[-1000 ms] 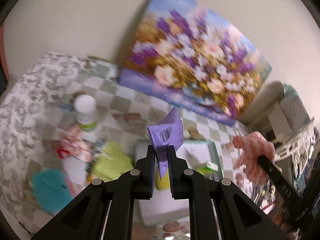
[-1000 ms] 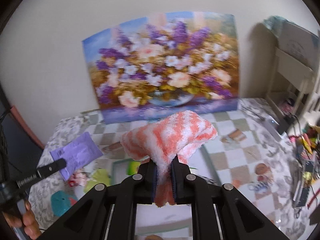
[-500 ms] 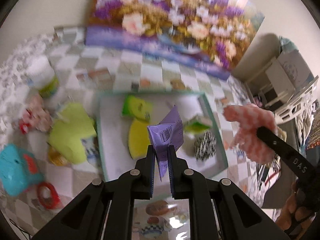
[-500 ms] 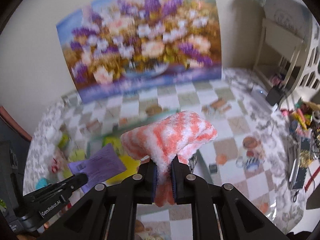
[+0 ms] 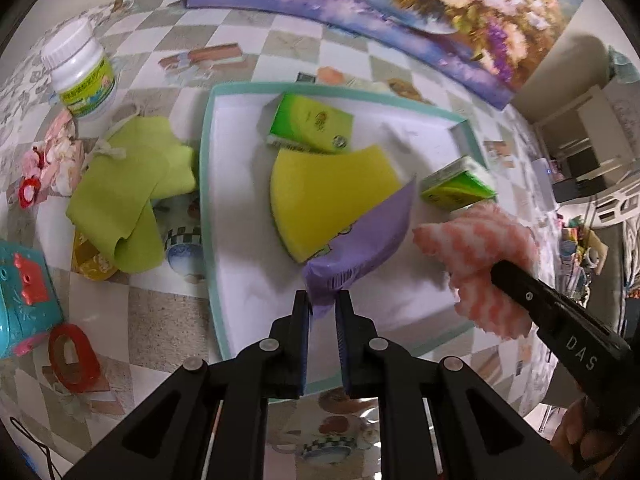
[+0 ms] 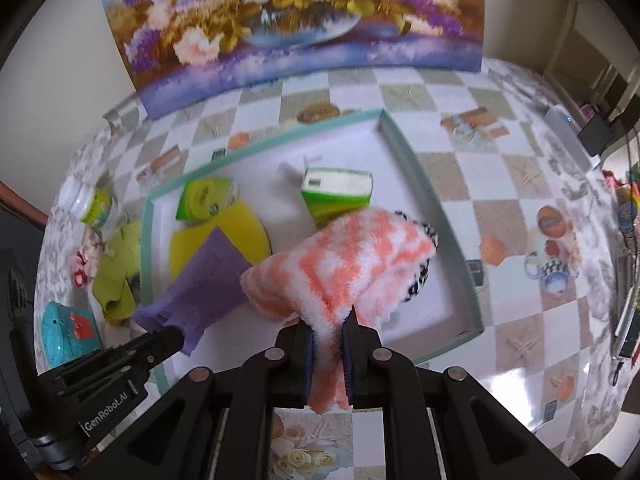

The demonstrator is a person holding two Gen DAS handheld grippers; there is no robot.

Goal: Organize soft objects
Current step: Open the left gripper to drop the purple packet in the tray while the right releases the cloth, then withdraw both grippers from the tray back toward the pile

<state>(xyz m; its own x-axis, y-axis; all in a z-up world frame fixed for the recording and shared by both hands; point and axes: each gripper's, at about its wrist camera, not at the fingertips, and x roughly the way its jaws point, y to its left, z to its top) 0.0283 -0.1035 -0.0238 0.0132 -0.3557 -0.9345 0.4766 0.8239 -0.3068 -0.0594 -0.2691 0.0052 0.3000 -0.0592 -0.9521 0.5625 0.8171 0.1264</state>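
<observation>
Fluffy cloth [image 6: 340, 264]: orange-pink & white zigzag stripes. Packet [image 5: 368, 240]: plain purple w/ barcode print. Sponge [image 5: 332, 196]: yellow, green underside. Two boxes [image 5: 312, 122] [image 6: 338, 188]: bright green. Tray [image 6: 440, 216]: white inside, teal rim. Scrubby thing [image 6: 416, 284] behind cloth: black-white pattern. Surface [image 6: 520, 184]: grey-white checks w/ teacup & shell prints. Rag [image 5: 120, 196]: lime. Jar [image 5: 82, 68]: white, green label. Painting [image 6: 288, 20]: purple, peach flowers. Fingers [image 5: 302, 320]: black, blue pads.
</observation>
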